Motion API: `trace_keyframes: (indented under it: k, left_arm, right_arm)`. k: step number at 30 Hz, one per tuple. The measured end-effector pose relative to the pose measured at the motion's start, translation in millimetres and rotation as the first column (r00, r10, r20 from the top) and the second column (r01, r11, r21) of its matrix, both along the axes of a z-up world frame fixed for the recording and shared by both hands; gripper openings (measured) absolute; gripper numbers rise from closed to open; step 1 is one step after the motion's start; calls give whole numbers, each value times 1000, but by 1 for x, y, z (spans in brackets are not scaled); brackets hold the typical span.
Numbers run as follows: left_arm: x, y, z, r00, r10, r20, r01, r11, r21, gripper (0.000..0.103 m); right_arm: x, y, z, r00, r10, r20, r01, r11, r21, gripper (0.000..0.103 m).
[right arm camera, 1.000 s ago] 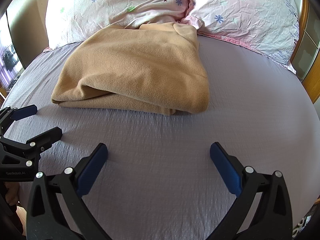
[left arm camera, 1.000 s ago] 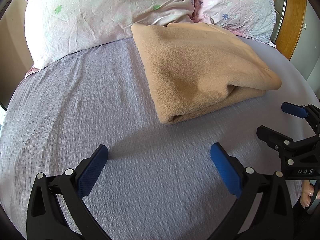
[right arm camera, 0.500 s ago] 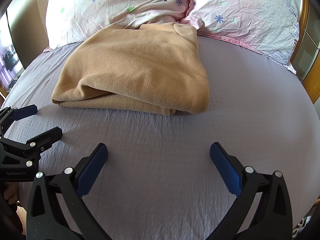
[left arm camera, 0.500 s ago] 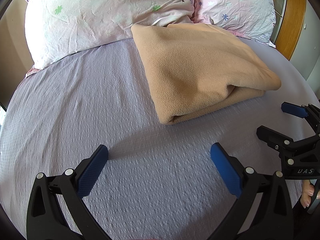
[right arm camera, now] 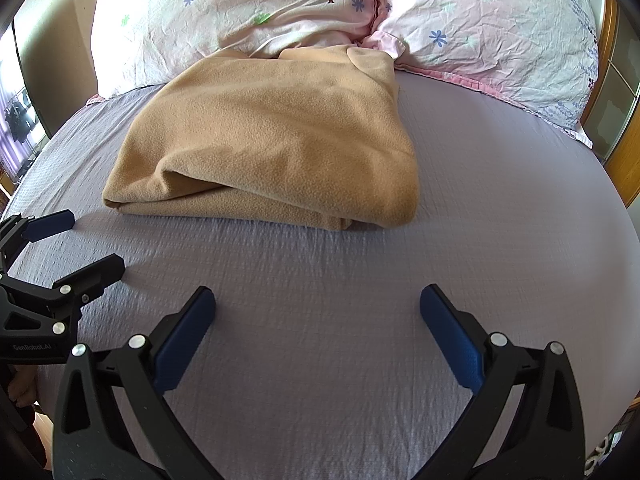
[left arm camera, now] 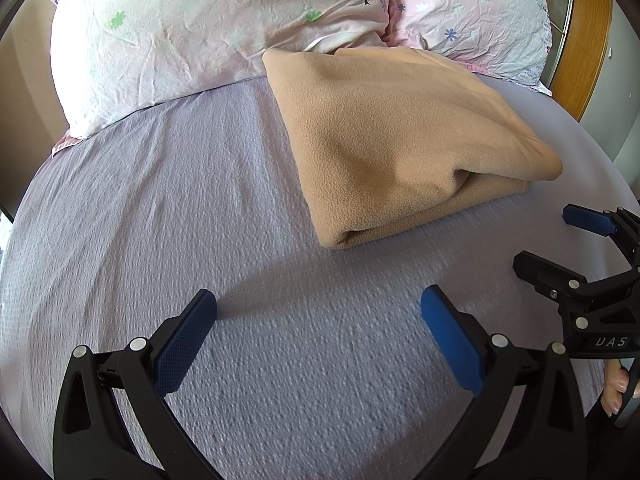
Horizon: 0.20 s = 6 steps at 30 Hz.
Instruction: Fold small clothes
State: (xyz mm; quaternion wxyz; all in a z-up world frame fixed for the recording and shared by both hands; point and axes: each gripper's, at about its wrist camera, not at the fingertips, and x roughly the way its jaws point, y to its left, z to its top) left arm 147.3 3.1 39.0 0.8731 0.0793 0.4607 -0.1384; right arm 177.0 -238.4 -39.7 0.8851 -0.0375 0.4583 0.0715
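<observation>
A tan fleece garment (left arm camera: 400,140) lies folded into a thick rectangle on the lilac bed sheet (left arm camera: 160,220), its far end against the pillows. It also shows in the right wrist view (right arm camera: 272,136). My left gripper (left arm camera: 318,312) is open and empty, low over the sheet, short of the garment's near left corner. My right gripper (right arm camera: 318,312) is open and empty, short of the garment's near edge. Each gripper shows at the edge of the other's view, the right one (left arm camera: 556,244) and the left one (right arm camera: 80,244), both with jaws apart.
Two pink floral pillows (right arm camera: 256,12) (right arm camera: 500,28) lie across the head of the bed. A wooden frame (left arm camera: 580,40) stands at the far right. Bare sheet (right arm camera: 500,200) lies right of the garment and left of it (left arm camera: 140,184).
</observation>
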Motion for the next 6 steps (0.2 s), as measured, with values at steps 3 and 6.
trace_keyframes:
  k: [3,6]
  left_arm:
    - [0,0,0,1000,0,0,0,1000,0,102]
    - [0,0,0,1000,0,0,0,1000,0,102]
  right_arm:
    - [0,0,0,1000,0,0,0,1000,0,101]
    - [0,0,0,1000,0,0,0,1000,0,101]
